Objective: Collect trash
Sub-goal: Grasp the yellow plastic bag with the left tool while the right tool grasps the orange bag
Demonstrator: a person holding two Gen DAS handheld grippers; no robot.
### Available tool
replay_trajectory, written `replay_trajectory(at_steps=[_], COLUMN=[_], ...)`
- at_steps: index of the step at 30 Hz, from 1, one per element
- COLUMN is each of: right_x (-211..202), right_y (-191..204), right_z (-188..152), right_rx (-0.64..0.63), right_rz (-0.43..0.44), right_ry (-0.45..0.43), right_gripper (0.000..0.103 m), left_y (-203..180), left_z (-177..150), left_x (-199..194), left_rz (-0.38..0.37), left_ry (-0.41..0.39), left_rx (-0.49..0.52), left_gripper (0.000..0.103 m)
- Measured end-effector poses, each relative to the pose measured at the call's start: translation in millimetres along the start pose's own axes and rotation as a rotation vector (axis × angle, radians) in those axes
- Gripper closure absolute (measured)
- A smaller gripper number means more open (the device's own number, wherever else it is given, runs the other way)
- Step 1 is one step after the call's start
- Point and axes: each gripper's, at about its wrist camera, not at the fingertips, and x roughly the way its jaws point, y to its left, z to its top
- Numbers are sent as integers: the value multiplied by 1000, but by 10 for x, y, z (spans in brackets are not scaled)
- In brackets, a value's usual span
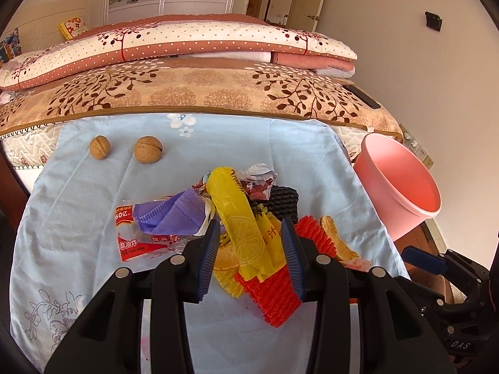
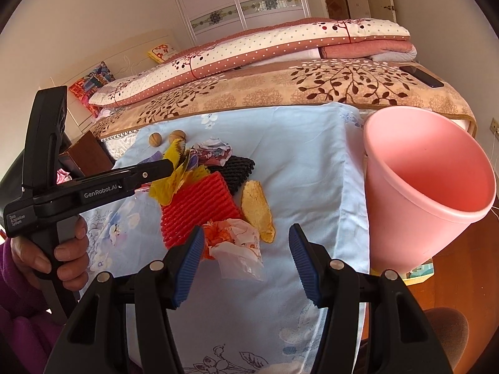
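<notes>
Two blue pads of the left claw (image 1: 249, 249) straddle, unclosed, a yellow wrapper (image 1: 243, 218) running lengthwise away across the blue sheet (image 1: 78, 233). Right wrist view: right claw (image 2: 246, 255) gapes over crumpled paper (image 2: 237, 243), beside the pink bin (image 2: 427, 187).

pink bin (image 2: 430, 187), yellow lemon-print wrapper (image 1: 246, 227) — red ribbed foam net (image 2: 196, 208), pale-blue floral cloth (image 1: 218, 143)

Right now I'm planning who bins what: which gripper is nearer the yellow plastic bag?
Left. The left gripper has its jaws on either side of the yellow plastic bag. The right gripper hovers open over a crumpled wrapper, nearer the pink bin.
</notes>
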Motion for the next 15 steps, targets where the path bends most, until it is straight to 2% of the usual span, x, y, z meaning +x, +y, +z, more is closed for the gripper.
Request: replay_trajectory(at_steps=[9, 10, 11, 15], right_x=[126, 138, 146, 169], right_y=[88, 94, 95, 100], right_z=[-36, -38, -39, -37], right_rx=[-24, -24, -23, -24], right_rz=[23, 24, 25, 25], right_ry=[55, 60, 63, 76], right_gripper=[47, 47, 47, 47], left_y=[111, 120, 130, 169], left_z=[-43, -48, -53, -64], left_x=[118, 117, 115, 99], left_rz=[-2, -4, -8, -22], left_ry=[50, 49, 50, 48], left_rx=[-39, -41, -43, -56], left_gripper=[63, 66, 74, 88])
